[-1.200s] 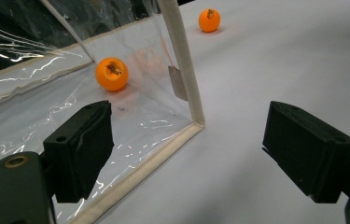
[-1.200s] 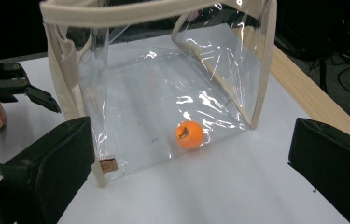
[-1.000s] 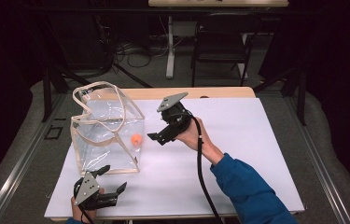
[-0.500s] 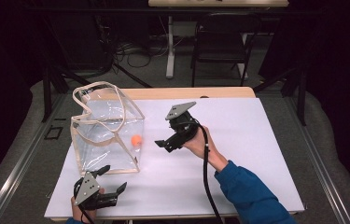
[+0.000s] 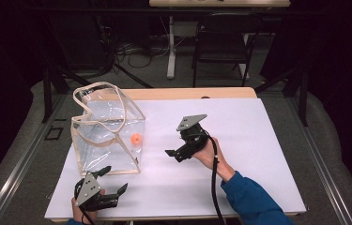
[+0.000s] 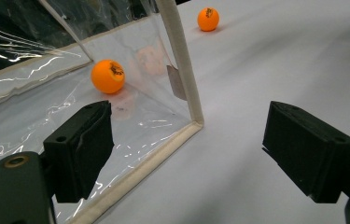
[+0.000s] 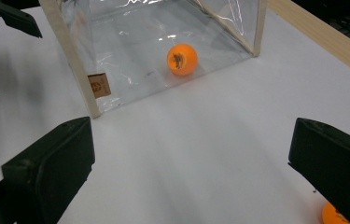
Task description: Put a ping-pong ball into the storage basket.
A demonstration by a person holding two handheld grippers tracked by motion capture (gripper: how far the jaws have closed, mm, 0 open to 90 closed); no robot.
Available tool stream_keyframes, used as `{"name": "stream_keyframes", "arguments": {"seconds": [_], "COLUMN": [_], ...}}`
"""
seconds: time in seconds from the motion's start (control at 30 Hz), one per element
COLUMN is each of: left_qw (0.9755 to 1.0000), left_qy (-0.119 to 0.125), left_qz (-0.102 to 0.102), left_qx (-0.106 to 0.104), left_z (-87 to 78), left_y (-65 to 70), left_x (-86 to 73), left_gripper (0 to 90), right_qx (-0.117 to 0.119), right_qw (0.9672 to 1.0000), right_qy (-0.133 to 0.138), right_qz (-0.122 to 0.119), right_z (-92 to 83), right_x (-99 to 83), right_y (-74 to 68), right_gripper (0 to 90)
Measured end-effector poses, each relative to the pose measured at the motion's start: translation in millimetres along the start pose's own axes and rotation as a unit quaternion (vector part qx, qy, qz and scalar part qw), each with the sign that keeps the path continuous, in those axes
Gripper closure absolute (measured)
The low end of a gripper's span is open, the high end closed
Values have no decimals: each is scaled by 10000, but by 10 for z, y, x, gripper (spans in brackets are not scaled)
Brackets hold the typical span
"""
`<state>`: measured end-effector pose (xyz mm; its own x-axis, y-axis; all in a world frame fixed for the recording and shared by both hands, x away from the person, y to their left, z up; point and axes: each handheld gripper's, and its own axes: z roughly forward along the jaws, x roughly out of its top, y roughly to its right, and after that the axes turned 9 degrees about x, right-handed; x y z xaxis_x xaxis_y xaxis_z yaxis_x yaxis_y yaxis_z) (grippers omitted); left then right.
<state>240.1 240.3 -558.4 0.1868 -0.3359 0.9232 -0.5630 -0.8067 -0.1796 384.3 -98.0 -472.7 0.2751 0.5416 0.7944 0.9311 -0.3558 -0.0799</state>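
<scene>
A clear bag with cream trim stands upright at 9 o'clock on the white worktop, an orange ball inside on its floor near the right wall. The left claw rests at 7 o'clock just off the bag's near corner, jaws wide apart and empty. The right claw hovers near the centre, aimed at the bag, jaws wide and empty. A second ball lies on the worktop beside the right claw's jaw. A chair and cables stand beyond at 12 o'clock.
</scene>
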Motion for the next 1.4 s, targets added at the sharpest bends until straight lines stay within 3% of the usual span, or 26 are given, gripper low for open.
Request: {"name": "stream_keyframes", "arguments": {"seconds": [0.37, 0.87, 1.4], "left_qw": [10000, 10000, 10000], "left_qy": [5, 22, 33], "left_qz": [3, 45, 42], "left_qx": [-16, -5, -23], "left_z": [4, -7, -18], "left_y": [10, 9, 9], "left_x": [4, 9, 12], "left_gripper": [160, 160, 160], "right_qx": [-168, -217, -279], "right_qw": [9997, 9996, 9989], "right_qy": [-142, -142, -314], "right_qz": [45, 119, 226], "right_z": [-45, -109, -104], "right_x": [-253, -384, -553], "right_y": [-43, -55, -35], "right_gripper": [0, 0, 0]}}
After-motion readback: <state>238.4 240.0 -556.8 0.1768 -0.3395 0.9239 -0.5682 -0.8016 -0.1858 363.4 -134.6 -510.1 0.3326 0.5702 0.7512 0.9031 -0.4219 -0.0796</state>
